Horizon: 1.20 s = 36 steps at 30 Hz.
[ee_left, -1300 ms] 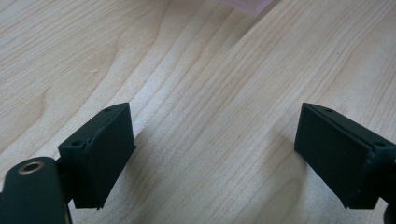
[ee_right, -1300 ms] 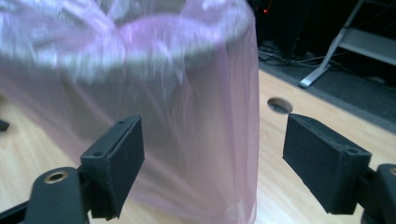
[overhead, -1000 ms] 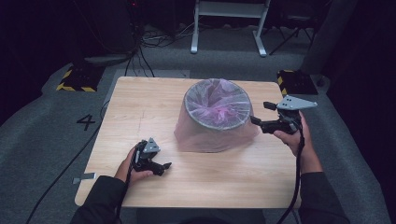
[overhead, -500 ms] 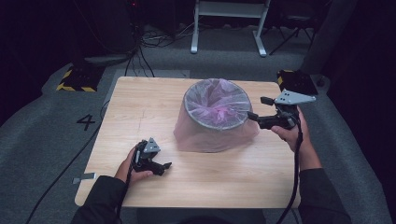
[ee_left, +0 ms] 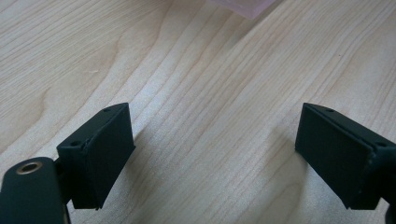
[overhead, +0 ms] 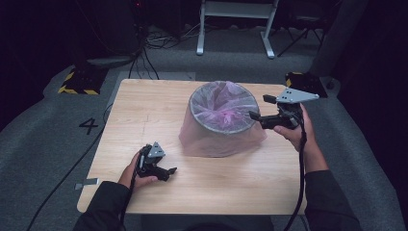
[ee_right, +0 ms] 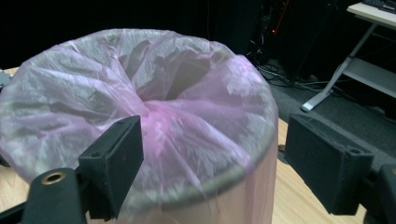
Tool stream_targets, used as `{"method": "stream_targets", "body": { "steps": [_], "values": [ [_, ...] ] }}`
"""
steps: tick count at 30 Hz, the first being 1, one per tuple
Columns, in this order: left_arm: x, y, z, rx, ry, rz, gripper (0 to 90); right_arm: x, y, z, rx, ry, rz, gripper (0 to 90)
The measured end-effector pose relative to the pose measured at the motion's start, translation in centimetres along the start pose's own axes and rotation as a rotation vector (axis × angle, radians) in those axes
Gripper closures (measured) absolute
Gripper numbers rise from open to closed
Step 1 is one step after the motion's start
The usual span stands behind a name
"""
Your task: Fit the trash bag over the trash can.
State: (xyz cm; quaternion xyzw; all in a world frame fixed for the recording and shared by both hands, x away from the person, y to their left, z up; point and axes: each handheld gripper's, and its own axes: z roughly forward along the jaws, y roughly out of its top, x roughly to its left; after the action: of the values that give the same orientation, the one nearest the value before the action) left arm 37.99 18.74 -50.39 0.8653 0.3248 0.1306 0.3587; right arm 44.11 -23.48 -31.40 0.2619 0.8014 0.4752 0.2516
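Hovering at the bin's three o'clock rim, the right gripper (overhead: 257, 108) stands spread and empty, the pink liner bag (ee_right: 154, 116) draped over the wastebasket (overhead: 221, 122) at table centre. At seven o'clock, well apart, the left gripper (overhead: 169, 174) rests spread on the table (overhead: 144, 110), so the right one is nearer.

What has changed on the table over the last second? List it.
The right gripper has drifted up and a little back along the bin's right side; its jaws are open at the rim, holding nothing. The pink bag lining the bin looks unchanged. The left gripper stayed resting open on the table, and the bin has not shifted.
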Motion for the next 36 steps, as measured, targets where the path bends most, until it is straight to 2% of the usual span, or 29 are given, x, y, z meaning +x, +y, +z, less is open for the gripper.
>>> {"method": "stream_targets", "body": {
  "steps": [11,16,20,31,36],
  "values": [
    [0.0,0.0,0.0,-0.002,0.001,-0.001,11.4,0.9,1.7,2.1,0.024,0.023,-0.036,20.9],
    [0.0,0.0,0.0,0.000,0.000,0.000,11.4,1.3,2.0,3.0,0.015,0.042,-0.042,26.4],
    [0.0,0.0,0.0,0.000,0.000,0.000,11.4,1.5,2.2,3.7,0.026,0.048,-0.044,27.0],
    [0.0,0.0,0.0,-0.001,0.000,-0.001,11.4,1.1,2.7,6.0,0.105,0.079,-0.023,24.7],
    [0.0,0.0,0.0,0.000,0.000,0.000,11.4,1.2,2.8,6.5,0.118,0.121,-0.021,24.1]
  ]
}}
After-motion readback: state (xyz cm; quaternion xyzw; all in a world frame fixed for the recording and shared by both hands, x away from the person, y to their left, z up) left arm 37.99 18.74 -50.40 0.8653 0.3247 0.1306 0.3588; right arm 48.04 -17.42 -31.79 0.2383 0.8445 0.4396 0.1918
